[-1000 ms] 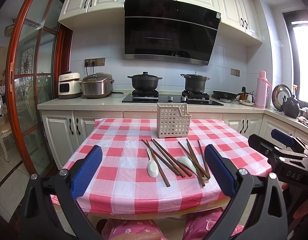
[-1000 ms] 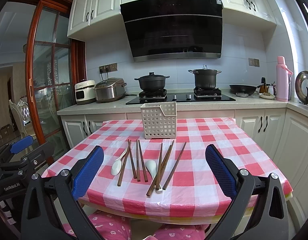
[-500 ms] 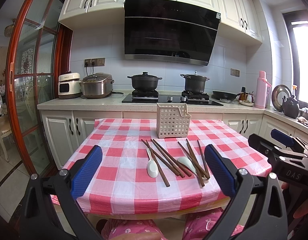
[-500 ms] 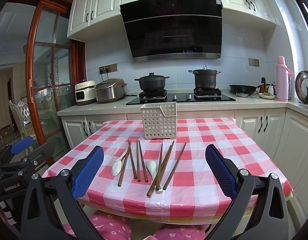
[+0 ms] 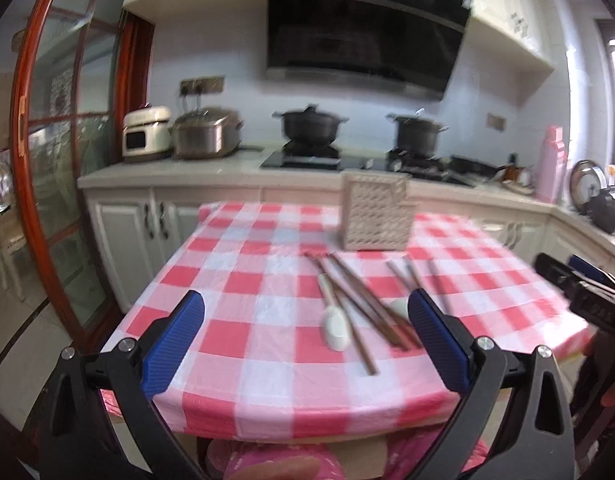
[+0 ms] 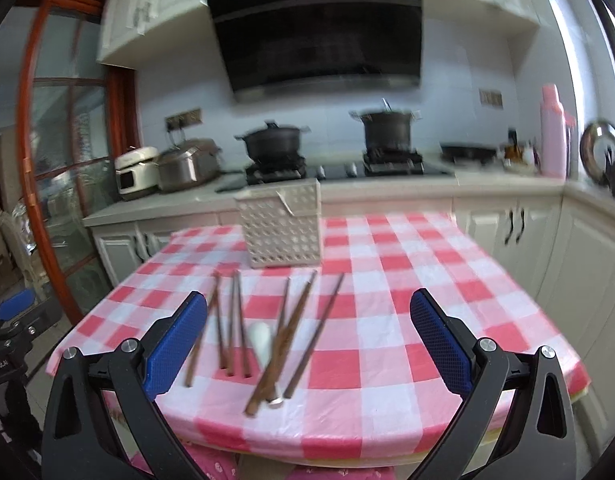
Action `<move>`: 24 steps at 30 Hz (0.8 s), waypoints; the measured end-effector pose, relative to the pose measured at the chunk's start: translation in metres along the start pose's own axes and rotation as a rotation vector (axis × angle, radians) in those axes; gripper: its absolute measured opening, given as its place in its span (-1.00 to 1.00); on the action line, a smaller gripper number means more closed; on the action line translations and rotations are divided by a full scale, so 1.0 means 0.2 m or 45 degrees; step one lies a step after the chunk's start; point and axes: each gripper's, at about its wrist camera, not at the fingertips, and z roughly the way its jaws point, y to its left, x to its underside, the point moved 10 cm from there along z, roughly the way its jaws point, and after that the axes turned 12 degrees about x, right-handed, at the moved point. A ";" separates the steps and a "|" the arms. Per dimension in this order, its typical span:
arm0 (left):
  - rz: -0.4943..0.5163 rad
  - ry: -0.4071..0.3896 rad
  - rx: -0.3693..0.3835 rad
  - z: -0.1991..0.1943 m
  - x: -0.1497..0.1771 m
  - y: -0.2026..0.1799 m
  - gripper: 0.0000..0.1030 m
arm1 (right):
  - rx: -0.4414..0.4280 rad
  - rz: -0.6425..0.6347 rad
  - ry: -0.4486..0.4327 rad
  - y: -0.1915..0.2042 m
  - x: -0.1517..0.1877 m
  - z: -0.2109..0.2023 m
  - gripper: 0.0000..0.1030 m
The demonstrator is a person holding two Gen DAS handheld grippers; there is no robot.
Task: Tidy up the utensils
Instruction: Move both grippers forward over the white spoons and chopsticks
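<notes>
Both grippers close in on the utensils, their views now blurred by motion

From half a second ago, the left gripper [image 5: 303,338] and right gripper [image 6: 307,338] have moved forward over the near edge of the table [image 6: 407,320], each with its blue pads spread wide and holding nothing. The spoons [image 5: 335,326] and chopsticks [image 6: 295,332] lie scattered as before, in front of the upright basket [image 6: 281,226] at mid-table.

basket [image 6: 282,224] on table [image 6: 407,280] far side | chopsticks [image 6: 303,320], spoon [image 5: 336,322] in front of it
</notes>
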 end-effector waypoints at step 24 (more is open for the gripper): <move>-0.067 0.450 0.118 0.90 0.12 0.16 0.91 | 0.046 -0.059 0.402 0.02 0.14 0.75 0.85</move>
